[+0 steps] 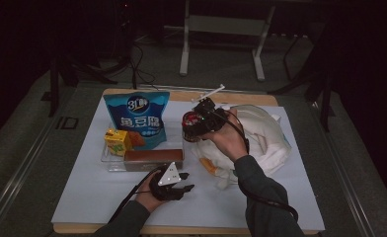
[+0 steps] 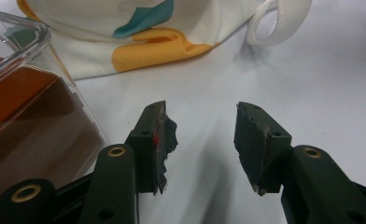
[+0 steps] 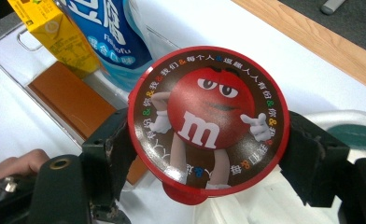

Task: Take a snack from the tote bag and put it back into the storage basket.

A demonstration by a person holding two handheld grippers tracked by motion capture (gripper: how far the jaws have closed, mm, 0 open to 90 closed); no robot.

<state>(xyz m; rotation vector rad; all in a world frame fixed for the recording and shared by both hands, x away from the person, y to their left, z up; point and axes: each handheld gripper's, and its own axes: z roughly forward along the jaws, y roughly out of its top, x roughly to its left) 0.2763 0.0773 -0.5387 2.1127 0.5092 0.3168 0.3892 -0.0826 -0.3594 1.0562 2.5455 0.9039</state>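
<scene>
The right gripper [image 3: 209, 154] pinches a round red-rimmed M&M's tub [image 3: 208, 122] by its sides, one black jaw pressed on each edge of the lid, which shows a red candy figure on brown. In the high view this tub [image 1: 192, 124] is held above the tabletop [image 1: 93, 192], just to the right of the clear plastic tray [image 1: 113, 163] and at the left edge of the white cloth bag [image 1: 263, 138].

The clear plastic tray serves as the landmark. Inside it stand a blue snack pouch [image 1: 137, 118] at the back, a yellow drink carton [image 1: 117, 140] at its left end and a brown box [image 1: 154, 157] lying along its front. The white cloth bag, printed with yellow and teal patches, lies to the right of the tray, well apart from its contents.

The left gripper [image 1: 185, 181] rests in front of the tray, near its right front corner, low over the white sheet. Its jaws stand spread with nothing between them; in the left gripper view the bare sheet shows in the gap, the tray's corner [image 2: 36, 32] lies to the left and the bag's hem and white strap [image 2: 279, 18] lie ahead.
</scene>
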